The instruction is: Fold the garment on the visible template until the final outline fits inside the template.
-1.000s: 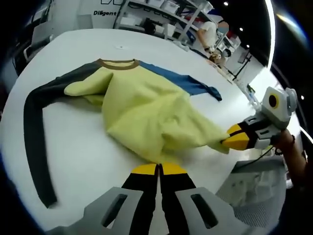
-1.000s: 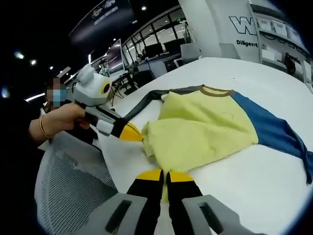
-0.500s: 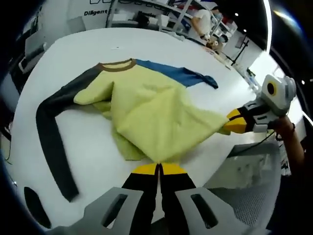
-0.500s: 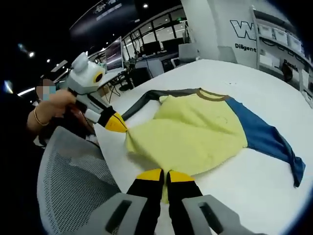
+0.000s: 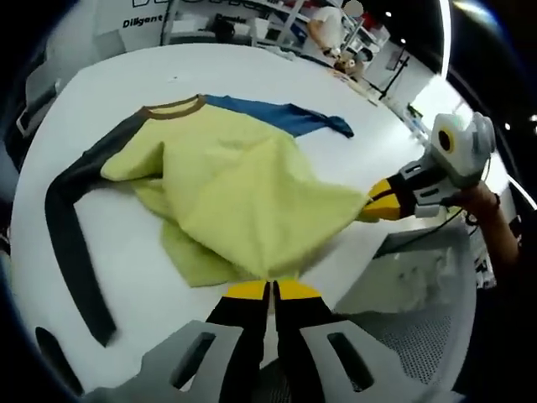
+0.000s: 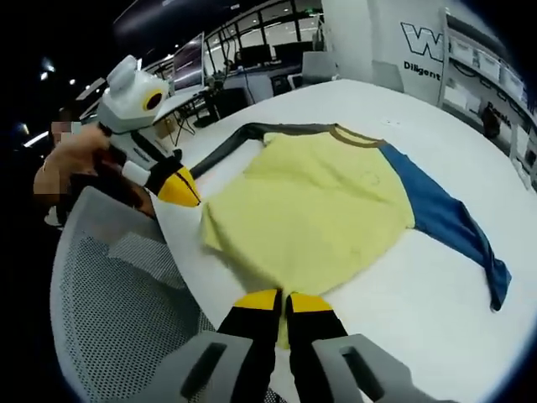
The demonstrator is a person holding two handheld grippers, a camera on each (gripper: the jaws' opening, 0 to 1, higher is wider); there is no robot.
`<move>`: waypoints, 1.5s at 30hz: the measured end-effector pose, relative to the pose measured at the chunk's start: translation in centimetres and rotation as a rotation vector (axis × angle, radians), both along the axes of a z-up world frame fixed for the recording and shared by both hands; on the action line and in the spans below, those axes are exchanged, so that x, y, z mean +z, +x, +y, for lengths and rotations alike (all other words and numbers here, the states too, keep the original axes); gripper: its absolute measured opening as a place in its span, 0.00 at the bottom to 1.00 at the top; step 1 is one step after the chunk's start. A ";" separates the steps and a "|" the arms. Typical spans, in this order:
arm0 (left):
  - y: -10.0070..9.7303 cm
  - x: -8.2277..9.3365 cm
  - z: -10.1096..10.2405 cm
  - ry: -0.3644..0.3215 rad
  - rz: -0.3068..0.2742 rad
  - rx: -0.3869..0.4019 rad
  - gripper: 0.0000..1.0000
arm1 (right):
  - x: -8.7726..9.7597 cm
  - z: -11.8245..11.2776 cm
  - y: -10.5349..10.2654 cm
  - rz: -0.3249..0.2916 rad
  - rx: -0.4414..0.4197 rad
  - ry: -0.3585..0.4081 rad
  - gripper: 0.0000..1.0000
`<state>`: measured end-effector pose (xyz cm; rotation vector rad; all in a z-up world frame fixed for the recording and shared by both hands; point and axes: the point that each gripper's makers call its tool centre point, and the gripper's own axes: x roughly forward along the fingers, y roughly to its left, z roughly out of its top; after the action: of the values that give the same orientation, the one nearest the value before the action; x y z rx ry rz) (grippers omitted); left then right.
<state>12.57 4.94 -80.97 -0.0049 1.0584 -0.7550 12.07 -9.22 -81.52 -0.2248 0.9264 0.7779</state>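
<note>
Two grippers each hold a hem corner of the garment (image 5: 226, 180): the left gripper (image 5: 270, 290) has its jaws closed on the near yellow edge, and the right gripper (image 6: 273, 299) likewise pinches its corner. The garment lies on the white bench (image 5: 126, 252), collar on the far side, with a dark sleeve (image 5: 71, 227) trailing left and a blue sleeve (image 6: 445, 222) to the right. The hem is lifted and drawn toward the near bench edge, beside a mesh chair (image 6: 117, 319). No template outline can be made out. Judgement: keep both corners level and taut, carry the hem evenly toward the collar, and avoid dragging fabric off the bench.
</note>
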 end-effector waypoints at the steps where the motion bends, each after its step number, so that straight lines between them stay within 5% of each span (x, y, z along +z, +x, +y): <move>1: -0.3 0.0 0.1 -0.001 -0.001 -0.002 0.05 | -0.3 -0.1 0.0 0.001 -0.003 -0.009 0.00; 6: -0.2 -0.6 2.0 0.012 -0.032 0.032 0.13 | -0.3 -0.5 0.0 0.014 -0.022 -0.001 0.00; 16: 2.5 -1.1 3.8 0.048 -0.158 0.087 0.44 | -0.4 -0.6 0.1 0.019 -0.031 -0.006 0.00; 28: 5.0 -3.1 4.8 0.153 -0.281 0.015 0.63 | -0.9 -0.9 -0.1 0.033 -0.041 0.007 0.00; 36: 5.9 -4.3 4.6 0.153 -0.283 0.017 0.55 | -1.2 -1.0 -0.1 0.042 -0.041 0.003 0.00; 45: 5.3 -5.3 4.1 0.152 -0.231 0.022 0.31 | -1.2 -1.0 0.1 0.041 -0.052 0.007 0.00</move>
<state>17.86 9.07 -86.29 0.1961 0.8915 -0.6372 12.17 -10.20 -82.72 -0.1786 0.9643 0.7402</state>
